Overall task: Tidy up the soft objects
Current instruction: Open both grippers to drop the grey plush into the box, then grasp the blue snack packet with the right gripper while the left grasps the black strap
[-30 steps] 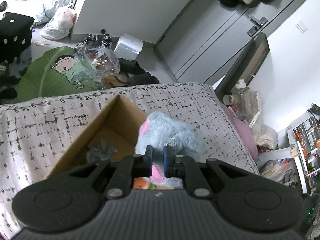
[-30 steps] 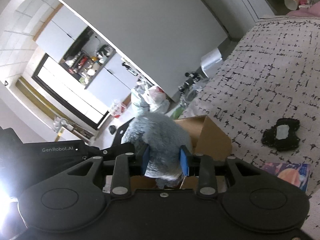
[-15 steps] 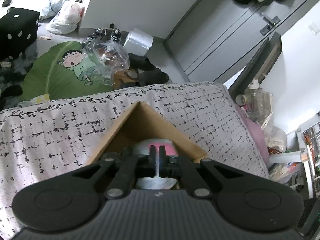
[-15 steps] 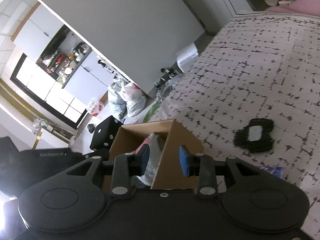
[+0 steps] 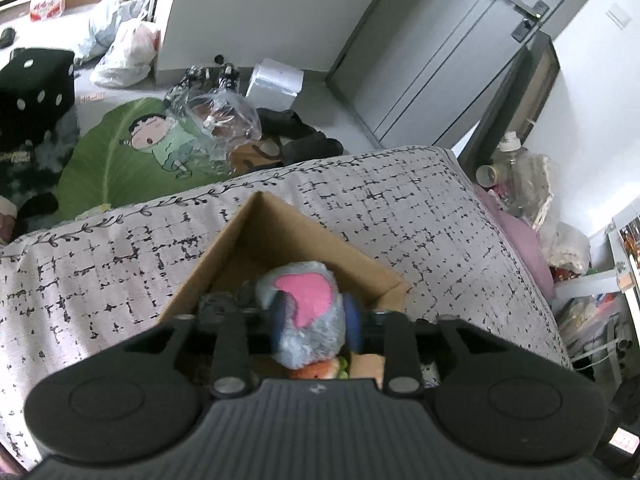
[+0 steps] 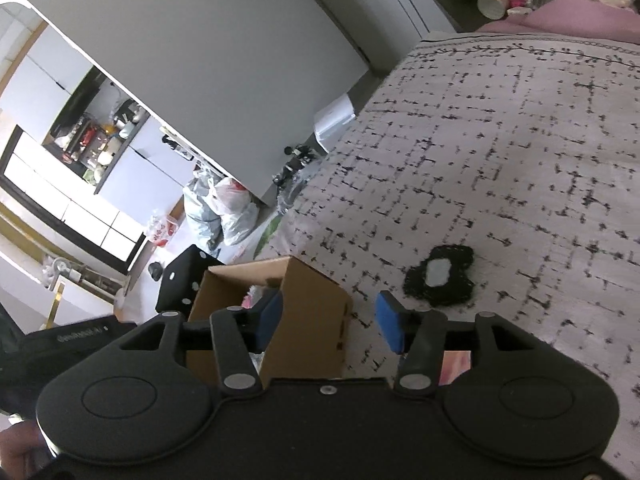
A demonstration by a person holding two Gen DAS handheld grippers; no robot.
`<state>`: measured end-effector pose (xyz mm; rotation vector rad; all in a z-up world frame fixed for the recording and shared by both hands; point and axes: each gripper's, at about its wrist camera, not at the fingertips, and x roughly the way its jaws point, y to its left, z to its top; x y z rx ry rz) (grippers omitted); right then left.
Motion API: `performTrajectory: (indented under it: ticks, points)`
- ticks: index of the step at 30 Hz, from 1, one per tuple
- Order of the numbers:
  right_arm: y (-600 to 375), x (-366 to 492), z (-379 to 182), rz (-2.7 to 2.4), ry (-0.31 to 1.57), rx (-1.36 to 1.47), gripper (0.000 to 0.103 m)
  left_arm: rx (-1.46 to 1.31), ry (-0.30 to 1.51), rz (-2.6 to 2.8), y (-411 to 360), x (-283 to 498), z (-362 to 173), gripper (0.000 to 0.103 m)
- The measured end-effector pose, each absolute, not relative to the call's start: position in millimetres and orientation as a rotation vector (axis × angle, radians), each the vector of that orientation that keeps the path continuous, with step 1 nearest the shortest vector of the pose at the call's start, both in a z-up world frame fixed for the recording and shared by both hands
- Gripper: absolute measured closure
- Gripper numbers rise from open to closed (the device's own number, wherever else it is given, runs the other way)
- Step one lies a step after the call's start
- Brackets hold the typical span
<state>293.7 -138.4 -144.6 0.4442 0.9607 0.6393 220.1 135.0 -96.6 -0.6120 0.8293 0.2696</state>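
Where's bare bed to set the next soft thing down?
Bare bedspread runs beyond the black fuzzy piece to the pink pillow. Crowded: the cardboard box, filled by the grey plush between the left gripper jaws.

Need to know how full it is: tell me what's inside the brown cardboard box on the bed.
The brown cardboard box holds a grey plush toy with a pink patch; something orange and green shows beneath it. The toy and gripper hide the rest.

The bed (image 6: 520, 152), under a pale cover with black dashes, carries my open cardboard box (image 6: 308, 312) near its foot edge. A black crocheted piece (image 6: 440, 280) lies flat on the cover, apart from the box.
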Motion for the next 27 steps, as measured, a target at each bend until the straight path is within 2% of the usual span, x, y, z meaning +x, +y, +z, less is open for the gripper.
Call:
performTrajectory:
  ticks: [2, 4, 7, 10, 14, 22, 27]
  points:
    - [-142.2, 291.3, -143.7, 0.629, 0.972, 0.443, 0.049, -0.594, 0.819, 0.273, 128.3, 219.5, -92.5, 0.052]
    - [-145.3, 288.9, -143.8, 0.609, 0.983, 0.43, 0.045, -0.58, 0.815, 0.27, 121.6, 219.9, -89.4, 0.047]
    - [-147.8, 286.0, -147.2, 0.584, 1.001, 0.399, 0.039, -0.566, 0.813, 0.266, 112.4, 220.3, -85.6, 0.042]
    - [-150.4, 286.7, -153.6, 0.568, 1.028, 0.38, 0.038, -0.552, 0.817, 0.261, 102.1, 221.4, -82.1, 0.039]
    - [-154.3, 289.3, -161.0, 0.545, 1.058, 0.368, 0.032, -0.51, 0.824, 0.26, 86.3, 223.3, -75.8, 0.029]
    - [-160.0, 295.6, -176.8, 0.521, 1.122, 0.379, 0.021, -0.435, 0.864, 0.226, 52.6, 234.4, -71.9, 0.027]
    - [-164.1, 304.7, -189.1, 0.497, 1.167, 0.413, 0.019, -0.392, 0.9, 0.213, 33.2, 244.6, -76.2, 0.027]
